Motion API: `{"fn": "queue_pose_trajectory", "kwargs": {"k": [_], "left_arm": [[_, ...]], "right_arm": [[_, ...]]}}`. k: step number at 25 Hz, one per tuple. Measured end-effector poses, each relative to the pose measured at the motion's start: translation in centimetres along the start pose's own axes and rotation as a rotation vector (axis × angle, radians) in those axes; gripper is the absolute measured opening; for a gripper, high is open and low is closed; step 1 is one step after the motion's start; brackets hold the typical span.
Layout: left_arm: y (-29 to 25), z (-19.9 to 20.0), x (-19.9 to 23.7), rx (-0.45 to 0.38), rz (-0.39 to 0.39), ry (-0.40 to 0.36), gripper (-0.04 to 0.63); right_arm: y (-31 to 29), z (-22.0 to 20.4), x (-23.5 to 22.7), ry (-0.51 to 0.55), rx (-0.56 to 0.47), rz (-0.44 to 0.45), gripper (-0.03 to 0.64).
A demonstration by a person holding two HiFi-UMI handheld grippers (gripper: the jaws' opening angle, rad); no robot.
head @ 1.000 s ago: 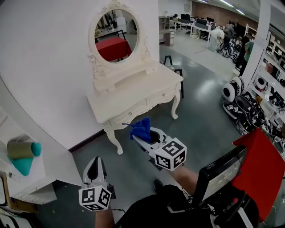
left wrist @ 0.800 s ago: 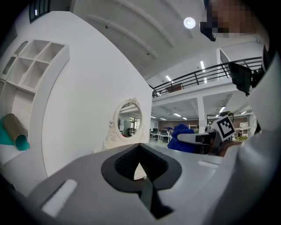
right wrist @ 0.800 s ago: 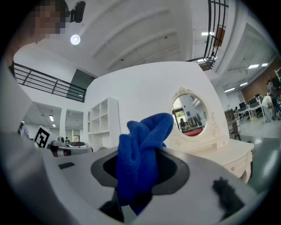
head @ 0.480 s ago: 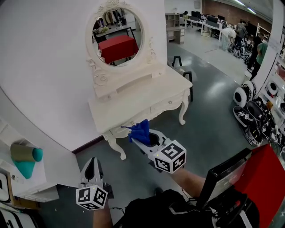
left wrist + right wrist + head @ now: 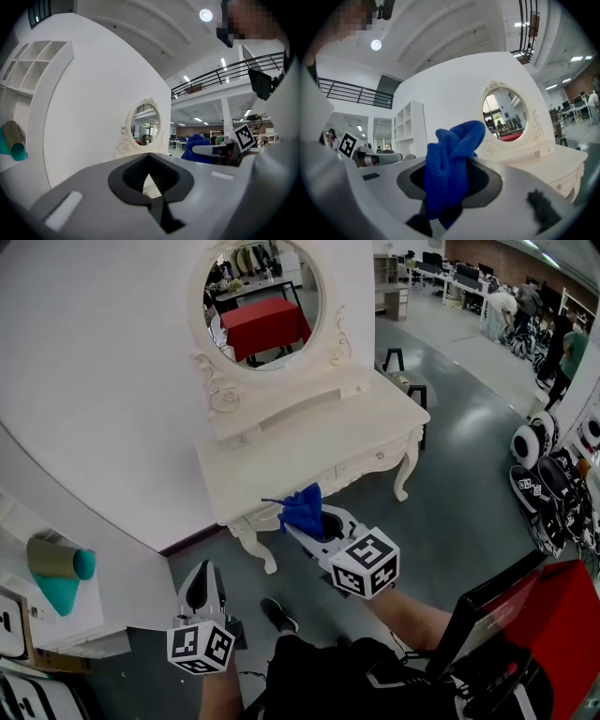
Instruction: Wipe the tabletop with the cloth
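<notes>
Up close, the right gripper (image 5: 452, 201) clamps a crumpled blue terry cloth (image 5: 452, 164); the left gripper (image 5: 151, 185) has its jaws pressed together on nothing. Only the head view places the cloth — near the front edge of the cream carved dressing table (image 5: 328, 442), above a grey polished floor (image 5: 450, 512).

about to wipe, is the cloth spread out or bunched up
Bunched up: the blue cloth sits crumpled in a wad, clamped between the right gripper's jaws, not on the white tabletop.
</notes>
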State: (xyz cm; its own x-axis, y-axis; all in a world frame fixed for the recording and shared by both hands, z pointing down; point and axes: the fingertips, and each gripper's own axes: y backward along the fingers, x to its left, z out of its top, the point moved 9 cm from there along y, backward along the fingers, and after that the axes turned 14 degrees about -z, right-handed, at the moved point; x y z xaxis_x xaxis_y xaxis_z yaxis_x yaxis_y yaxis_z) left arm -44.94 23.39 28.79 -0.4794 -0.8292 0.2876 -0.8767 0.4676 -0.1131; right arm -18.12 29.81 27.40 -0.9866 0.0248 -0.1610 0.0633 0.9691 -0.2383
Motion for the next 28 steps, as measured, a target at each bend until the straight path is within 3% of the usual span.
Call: {"fn": "queue_pose_trajectory", "kwargs": {"k": [19, 28], "left_arm": [[-11.8, 1.7, 21.1, -0.001, -0.112, 0.019, 0.008], [-14.0, 2.6, 30.4, -0.011, -0.113, 0.025, 0.006]], "right_arm": [[-22.1, 0.1, 0.4, 0.029, 0.073, -0.079, 0.156], [-32.1, 0.2, 2.0, 0.057, 0.096, -0.094, 0.156]]}}
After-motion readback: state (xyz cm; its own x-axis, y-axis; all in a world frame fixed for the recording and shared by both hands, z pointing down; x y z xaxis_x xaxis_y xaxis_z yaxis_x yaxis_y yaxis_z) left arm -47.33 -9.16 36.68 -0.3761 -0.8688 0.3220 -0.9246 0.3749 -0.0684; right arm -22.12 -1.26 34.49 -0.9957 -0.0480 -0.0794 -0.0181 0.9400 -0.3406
